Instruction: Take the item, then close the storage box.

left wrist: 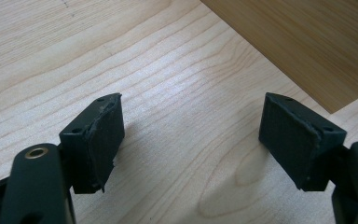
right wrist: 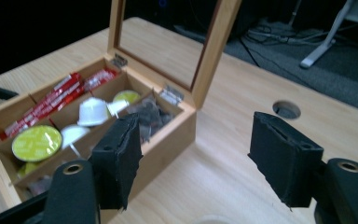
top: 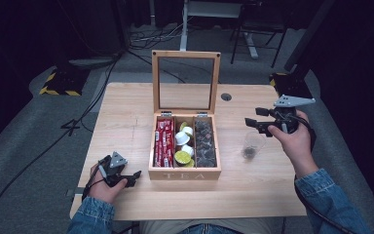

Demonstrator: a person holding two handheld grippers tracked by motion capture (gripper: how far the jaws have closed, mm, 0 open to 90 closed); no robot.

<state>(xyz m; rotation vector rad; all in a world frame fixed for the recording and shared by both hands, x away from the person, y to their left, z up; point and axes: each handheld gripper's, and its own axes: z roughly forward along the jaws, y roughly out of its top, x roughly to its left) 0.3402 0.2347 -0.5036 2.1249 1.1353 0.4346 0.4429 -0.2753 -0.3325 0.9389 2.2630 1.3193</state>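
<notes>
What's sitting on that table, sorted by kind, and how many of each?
Wooden tea box: 1
Clear plastic cup: 1
Hand-held tongs: 2, left and right
Total: 4

One wooden tea box (top: 185, 173) with three compartments sits on one counter (top: 126, 126). One clear cup (top: 252, 145) stands beside it. Two grippers: left (top: 135, 175), right (top: 249, 122). Capsules: about five.

Table (top: 126, 122): pale, matt wood with visible grain. Tea box (top: 185, 173): smooth light wood, lid with a clear pane. Cup (top: 252, 145): clear plastic. Right hand-held gripper (right wrist: 198, 158): matt black pads with rough, frayed edges.
</notes>
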